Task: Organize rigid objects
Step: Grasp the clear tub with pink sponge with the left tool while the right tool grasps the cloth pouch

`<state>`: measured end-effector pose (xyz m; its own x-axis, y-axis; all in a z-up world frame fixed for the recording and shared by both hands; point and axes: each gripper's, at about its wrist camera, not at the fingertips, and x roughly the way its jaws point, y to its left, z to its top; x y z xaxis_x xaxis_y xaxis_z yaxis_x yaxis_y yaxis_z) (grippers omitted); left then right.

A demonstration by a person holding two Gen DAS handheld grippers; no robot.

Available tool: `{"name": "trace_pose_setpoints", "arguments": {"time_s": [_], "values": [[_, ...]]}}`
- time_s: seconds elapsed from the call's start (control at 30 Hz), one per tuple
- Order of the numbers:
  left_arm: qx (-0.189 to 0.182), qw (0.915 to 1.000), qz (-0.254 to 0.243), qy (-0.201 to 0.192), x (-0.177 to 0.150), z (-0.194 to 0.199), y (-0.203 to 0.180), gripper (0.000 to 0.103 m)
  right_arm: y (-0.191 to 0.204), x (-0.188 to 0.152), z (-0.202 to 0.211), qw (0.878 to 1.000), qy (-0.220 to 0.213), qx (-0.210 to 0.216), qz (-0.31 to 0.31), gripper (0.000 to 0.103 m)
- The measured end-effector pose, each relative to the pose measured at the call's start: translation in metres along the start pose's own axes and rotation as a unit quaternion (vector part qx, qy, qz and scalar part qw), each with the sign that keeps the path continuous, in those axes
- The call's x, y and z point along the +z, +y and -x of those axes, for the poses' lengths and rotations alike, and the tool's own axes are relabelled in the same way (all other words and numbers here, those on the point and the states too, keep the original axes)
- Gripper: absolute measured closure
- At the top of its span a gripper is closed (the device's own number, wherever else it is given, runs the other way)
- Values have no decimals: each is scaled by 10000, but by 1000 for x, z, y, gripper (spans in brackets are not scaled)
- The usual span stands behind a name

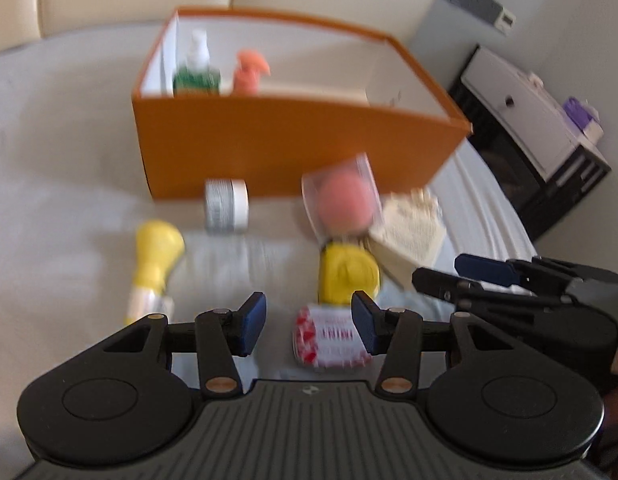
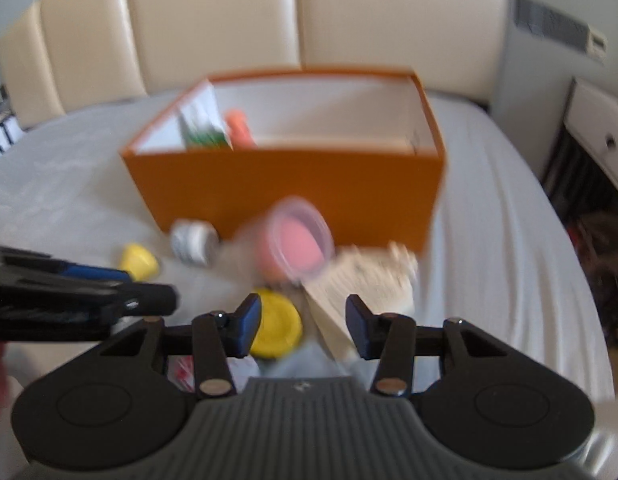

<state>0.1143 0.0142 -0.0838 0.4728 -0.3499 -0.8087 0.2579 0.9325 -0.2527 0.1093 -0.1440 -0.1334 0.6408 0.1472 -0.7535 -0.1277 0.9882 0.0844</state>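
An open orange box (image 1: 293, 148) (image 2: 293, 192) stands on the grey bed sheet and holds a green spray bottle (image 1: 197, 68) and an orange spray bottle (image 1: 249, 72). In front of it lie a white jar (image 1: 227, 206), a yellow-capped bottle (image 1: 155, 264), a clear tub with a pink ball (image 1: 341, 200) (image 2: 297, 240), a beige box (image 1: 409, 228) (image 2: 365, 280), a yellow lid (image 1: 349, 272) (image 2: 275, 330) and a red-and-white tin (image 1: 329, 338). My left gripper (image 1: 309, 324) is open and empty above the tin. My right gripper (image 2: 303, 328) is open and empty over the yellow lid and beige box.
A cream padded headboard (image 2: 229, 20) rises behind the box. A dark unit with white drawers (image 1: 521, 128) stands off the bed's right side. The sheet's right edge (image 2: 549, 260) drops away. Both views are motion-blurred.
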Motion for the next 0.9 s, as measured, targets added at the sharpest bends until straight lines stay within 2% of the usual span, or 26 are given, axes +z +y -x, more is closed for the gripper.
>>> {"name": "trace_pose_setpoints", "arguments": {"time_s": [0.2,0.37,0.47,0.57,0.7,0.9], "values": [[-318,9972,347,584,-7,-20,4,44,-10,-9,-3,9993,177,149,-303,57],[-98,9983,147,551,-6,-27,-10,24,-17,-6,-7,9982,330,134,-491,58],[-21,9979,-35,640,-7,-35,-17,20,-25,3,-8,9977,349,10,-587,54],[74,9971,-131,744,-6,-44,-21,20,-27,13,-12,9987,404,-171,-263,48],[162,9977,-95,650,-1,-51,-23,20,-34,21,-23,9977,622,-114,-226,44],[38,9993,9,359,17,-61,-26,20,-52,27,-45,9916,932,-65,-900,43]]}}
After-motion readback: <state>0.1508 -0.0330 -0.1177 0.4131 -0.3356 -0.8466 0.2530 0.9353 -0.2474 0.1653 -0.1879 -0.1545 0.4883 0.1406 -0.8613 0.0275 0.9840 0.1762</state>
